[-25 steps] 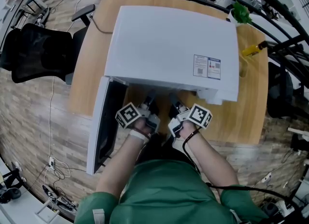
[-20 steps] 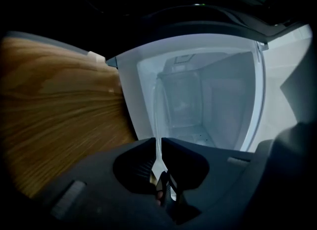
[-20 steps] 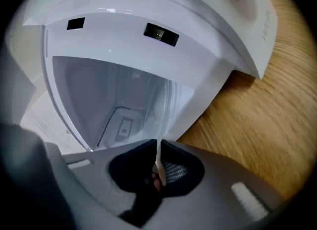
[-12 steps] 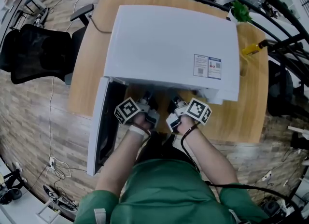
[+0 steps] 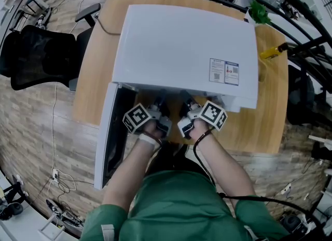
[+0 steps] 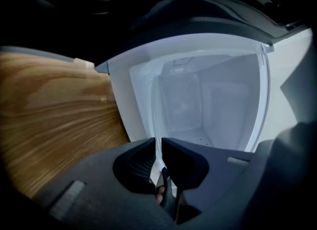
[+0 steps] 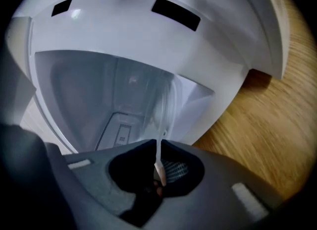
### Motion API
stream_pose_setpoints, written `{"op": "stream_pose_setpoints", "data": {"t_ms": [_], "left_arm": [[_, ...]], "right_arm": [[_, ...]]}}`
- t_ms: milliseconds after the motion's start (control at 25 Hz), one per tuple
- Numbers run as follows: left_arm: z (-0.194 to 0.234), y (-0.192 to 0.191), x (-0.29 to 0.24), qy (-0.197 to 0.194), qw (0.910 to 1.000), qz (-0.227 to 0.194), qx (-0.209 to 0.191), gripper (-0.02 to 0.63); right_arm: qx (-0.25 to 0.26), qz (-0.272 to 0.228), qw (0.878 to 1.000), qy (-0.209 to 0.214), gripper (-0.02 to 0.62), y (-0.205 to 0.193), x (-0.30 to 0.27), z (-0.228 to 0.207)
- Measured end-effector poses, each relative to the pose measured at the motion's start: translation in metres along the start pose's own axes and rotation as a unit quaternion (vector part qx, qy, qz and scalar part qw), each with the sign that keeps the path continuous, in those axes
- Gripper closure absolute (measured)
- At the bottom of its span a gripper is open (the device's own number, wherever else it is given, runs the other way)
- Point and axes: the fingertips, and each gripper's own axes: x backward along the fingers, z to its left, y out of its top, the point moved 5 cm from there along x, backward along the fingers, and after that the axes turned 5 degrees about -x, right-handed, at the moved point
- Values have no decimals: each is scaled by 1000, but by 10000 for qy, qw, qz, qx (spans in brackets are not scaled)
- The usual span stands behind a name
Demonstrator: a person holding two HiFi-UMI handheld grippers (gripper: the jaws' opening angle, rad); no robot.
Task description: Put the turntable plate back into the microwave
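Observation:
The white microwave (image 5: pixel 181 48) stands on the wooden table (image 5: pixel 88 79) with its door (image 5: pixel 106 141) swung open to the left. Both grippers hold the clear glass turntable plate by its near rim, at the mouth of the cavity. In the left gripper view the plate (image 6: pixel 157 125) runs edge-on out of my left gripper (image 6: pixel 159 147), which is shut on it. My right gripper (image 7: pixel 158 150) is likewise shut on the plate (image 7: pixel 162 107). From the head view, the left gripper (image 5: pixel 158 105) and right gripper (image 5: pixel 185 105) reach under the microwave's top, which hides the plate.
A black office chair (image 5: pixel 41 53) stands left of the table. A yellow object (image 5: pixel 271 53) and a green plant (image 5: pixel 258 12) sit at the table's far right corner. Cables lie on the wood floor (image 5: pixel 57 177). The white cavity (image 6: pixel 223 100) lies ahead of the jaws.
The right gripper has edged a little toward the microwave opening with the plate. The left gripper has hardly shifted. Both grips are unchanged.

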Motion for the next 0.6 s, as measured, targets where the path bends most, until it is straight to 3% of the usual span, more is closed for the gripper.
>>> {"op": "stream_pose_setpoints", "data": {"t_ms": [320,440,600], "left_arm": [[-3,-4,-6,133,9998,67,-121,557],[-7,-11,-10,169,9996,155,-168,555],[-7,-19,-11,250,9991,285,-207,555]], "right_arm": [[-130,-297,9994,-121,563,7,1,-1],[46,-423,9988,-228,563,15,6,2],[340,-437,9983,-182,503,15,14,11]]}}
